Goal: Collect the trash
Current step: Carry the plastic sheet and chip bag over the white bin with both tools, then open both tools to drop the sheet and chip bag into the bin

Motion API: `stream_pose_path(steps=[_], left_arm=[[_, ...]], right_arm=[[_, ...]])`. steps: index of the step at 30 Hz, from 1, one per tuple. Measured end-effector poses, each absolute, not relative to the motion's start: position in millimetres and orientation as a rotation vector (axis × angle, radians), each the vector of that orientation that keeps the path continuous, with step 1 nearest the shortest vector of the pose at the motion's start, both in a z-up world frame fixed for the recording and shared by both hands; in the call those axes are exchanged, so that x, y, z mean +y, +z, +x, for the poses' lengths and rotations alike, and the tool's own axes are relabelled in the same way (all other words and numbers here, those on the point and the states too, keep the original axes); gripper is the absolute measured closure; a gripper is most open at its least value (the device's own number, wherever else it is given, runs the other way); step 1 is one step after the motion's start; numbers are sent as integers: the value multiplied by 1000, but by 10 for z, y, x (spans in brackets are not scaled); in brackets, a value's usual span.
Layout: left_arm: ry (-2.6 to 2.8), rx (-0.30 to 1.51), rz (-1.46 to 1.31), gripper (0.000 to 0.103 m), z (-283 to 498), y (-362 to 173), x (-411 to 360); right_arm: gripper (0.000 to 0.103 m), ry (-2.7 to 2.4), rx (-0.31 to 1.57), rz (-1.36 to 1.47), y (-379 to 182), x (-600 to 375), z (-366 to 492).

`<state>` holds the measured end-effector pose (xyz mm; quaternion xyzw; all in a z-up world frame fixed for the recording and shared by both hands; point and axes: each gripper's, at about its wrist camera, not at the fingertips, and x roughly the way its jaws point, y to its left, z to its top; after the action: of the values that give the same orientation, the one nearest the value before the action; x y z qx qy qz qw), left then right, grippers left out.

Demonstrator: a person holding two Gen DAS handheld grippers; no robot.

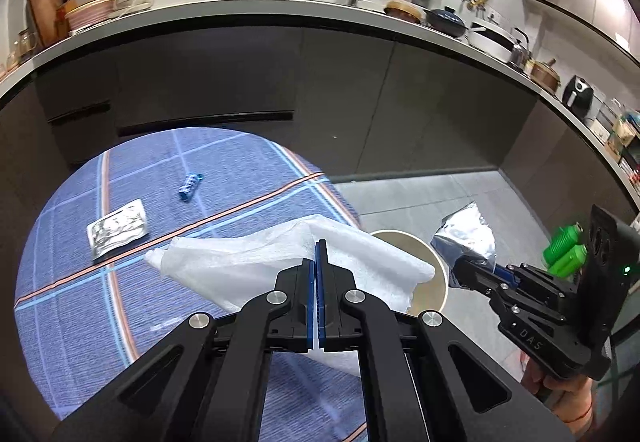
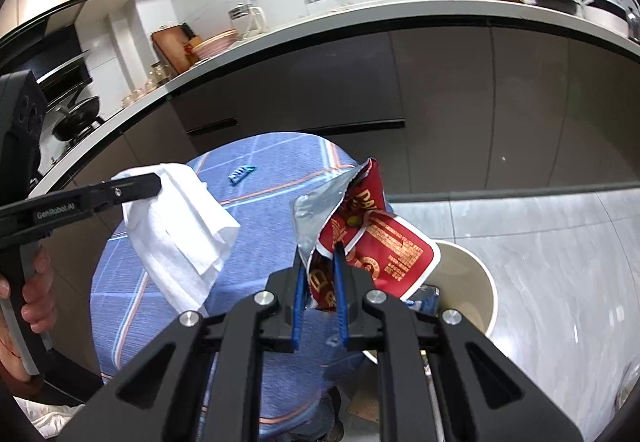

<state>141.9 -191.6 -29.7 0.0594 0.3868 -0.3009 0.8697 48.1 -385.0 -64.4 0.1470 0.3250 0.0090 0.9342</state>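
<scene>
Both hands loaded, heading for the bin. Left gripper (image 1: pixel 321 254): jaws pressed together, pinching a white tissue sheet (image 1: pixel 248 262). Right gripper (image 2: pixel 319 266): jaws nearly together, pinching the lower edge of a red snack bag (image 2: pixel 380 242), torn open at the top.

The waste bin (image 2: pixel 476 282) stands on the tiled floor just beside the round table (image 1: pixel 80 302). In the right wrist view it lies at about 3 o'clock from the fingertips, and the bag's free end hangs over its rim. In the left wrist view the tissue's far corner overlaps the rim at about 2 o'clock.

Doing it well, as I judge it:
- Bring each load fully over the mouth before letting go; light trash drifts.
- Drop the bag first, since it is nearest.
- Lower the tissue inside the rim so it cannot drape over the edge.

Still on the table: a flat silver foil packet (image 1: pixel 117 229) at 9 o'clock from the left fingertips, and a small blue-and-white wrapper (image 1: pixel 191 186) at 11 o'clock.

Materials:
- Tissue is soft, limp, faintly embossed and folded.
- Bag is crinkled film, glossy red print outside, silver inside.
- Bin is a smooth cylinder, pale inside.
- Tablecloth is woven blue plaid with orange and light-blue lines.
</scene>
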Motion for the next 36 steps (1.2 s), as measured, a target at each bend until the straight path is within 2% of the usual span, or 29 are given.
stream_pose_path(steps=[13, 25, 36], left_arm=[[-748, 851, 139, 102, 1579, -446, -2638], [-774, 955, 223, 102, 1864, -1136, -3387], [-763, 975, 343, 101, 1920, -1566, -3808]], right_arm=[[89, -69, 739, 402, -1094, -4370, 423], [88, -118, 832, 480, -1592, -4646, 515], [87, -124, 887, 508, -1869, -4725, 667]])
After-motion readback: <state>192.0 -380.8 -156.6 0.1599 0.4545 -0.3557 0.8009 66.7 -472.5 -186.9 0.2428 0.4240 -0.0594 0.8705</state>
